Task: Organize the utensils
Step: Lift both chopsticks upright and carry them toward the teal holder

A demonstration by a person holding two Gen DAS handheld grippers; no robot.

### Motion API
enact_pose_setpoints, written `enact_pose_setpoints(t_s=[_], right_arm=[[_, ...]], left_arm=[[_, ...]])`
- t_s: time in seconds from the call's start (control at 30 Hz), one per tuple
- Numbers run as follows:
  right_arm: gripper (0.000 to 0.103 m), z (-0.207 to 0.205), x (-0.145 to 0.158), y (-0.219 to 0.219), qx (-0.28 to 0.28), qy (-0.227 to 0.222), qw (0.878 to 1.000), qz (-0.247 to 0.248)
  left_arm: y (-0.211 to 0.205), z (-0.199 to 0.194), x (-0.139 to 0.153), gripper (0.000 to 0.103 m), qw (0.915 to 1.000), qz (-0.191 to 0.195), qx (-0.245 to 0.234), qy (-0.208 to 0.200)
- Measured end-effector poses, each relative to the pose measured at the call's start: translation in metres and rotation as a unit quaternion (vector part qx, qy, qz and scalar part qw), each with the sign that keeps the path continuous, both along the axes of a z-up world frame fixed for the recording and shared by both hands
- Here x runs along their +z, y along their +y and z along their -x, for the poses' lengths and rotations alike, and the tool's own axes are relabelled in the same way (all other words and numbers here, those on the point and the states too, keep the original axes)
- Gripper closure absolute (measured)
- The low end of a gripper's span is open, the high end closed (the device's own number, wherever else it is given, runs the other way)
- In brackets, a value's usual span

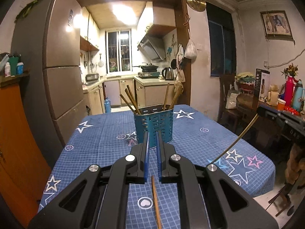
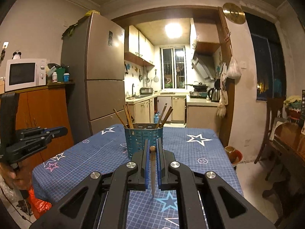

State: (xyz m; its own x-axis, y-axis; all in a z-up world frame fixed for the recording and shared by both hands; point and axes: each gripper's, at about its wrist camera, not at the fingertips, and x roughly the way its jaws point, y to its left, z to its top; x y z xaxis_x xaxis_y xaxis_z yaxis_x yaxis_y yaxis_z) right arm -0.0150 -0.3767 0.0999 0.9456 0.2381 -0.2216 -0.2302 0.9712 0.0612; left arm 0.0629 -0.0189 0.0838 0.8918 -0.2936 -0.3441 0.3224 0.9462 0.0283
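A blue perforated utensil holder point(image 1: 154, 127) stands on the blue star tablecloth point(image 1: 106, 133) with several brown chopsticks point(image 1: 129, 100) leaning in it. It also shows in the right wrist view point(image 2: 142, 139). My left gripper point(image 1: 152, 135) hovers just in front of the holder with its jaws slightly apart and nothing between them. One chopstick point(image 1: 156, 202) lies on the cloth below it. My right gripper point(image 2: 152, 145) is shut on a chopstick point(image 2: 152, 169), seen end-on, pointing back toward the camera. That held stick shows as a long thin rod point(image 1: 240, 135) in the left wrist view.
A fridge point(image 1: 59, 66) and an orange cabinet point(image 1: 17, 133) stand left of the table. A cluttered side table with flasks point(image 1: 293, 95) and a chair point(image 1: 228, 103) are on the right. The kitchen lies behind. The left gripper appears at the left in the right wrist view point(image 2: 34, 137).
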Motion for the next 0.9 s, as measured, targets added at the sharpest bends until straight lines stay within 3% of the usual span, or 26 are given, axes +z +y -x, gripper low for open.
enact_pose_setpoints(t_s=[0.13, 0.2, 0.27, 0.33, 0.4, 0.53, 0.63, 0.9], right_arm=[[0.095, -0.018, 0.004, -0.001, 0.000, 0.010, 1.000, -0.008], [0.095, -0.019, 0.004, -0.002, -0.002, 0.011, 1.000, -0.012], [0.095, -0.009, 0.000, -0.003, 0.000, 0.009, 1.000, -0.015], [0.095, 0.001, -0.005, -0.002, 0.003, 0.007, 1.000, -0.010], [0.095, 0.012, -0.010, -0.001, 0.007, 0.004, 1.000, -0.004], [0.095, 0.020, -0.014, -0.002, 0.006, -0.001, 1.000, -0.006], [0.095, 0.023, -0.015, -0.002, 0.008, 0.000, 1.000, -0.012], [0.095, 0.034, -0.017, 0.002, 0.016, 0.009, 1.000, -0.007]], left_arm=[[0.001, -0.021, 0.002, 0.098, 0.9999, 0.002, 0.001, 0.011], [0.006, -0.019, -0.007, 0.098, 0.9997, -0.024, -0.001, 0.011], [0.021, -0.004, -0.019, 0.098, 0.9995, -0.024, -0.004, 0.020], [0.044, 0.037, -0.042, 0.098, 0.9993, -0.002, -0.034, 0.017], [0.053, 0.075, -0.073, 0.098, 0.9985, -0.006, -0.051, 0.019], [0.047, 0.116, -0.135, 0.098, 0.9972, -0.057, -0.016, 0.046], [0.038, 0.133, -0.160, 0.098, 0.9968, -0.076, 0.014, 0.021], [0.040, 0.131, -0.172, 0.097, 0.9970, -0.066, 0.032, 0.025]])
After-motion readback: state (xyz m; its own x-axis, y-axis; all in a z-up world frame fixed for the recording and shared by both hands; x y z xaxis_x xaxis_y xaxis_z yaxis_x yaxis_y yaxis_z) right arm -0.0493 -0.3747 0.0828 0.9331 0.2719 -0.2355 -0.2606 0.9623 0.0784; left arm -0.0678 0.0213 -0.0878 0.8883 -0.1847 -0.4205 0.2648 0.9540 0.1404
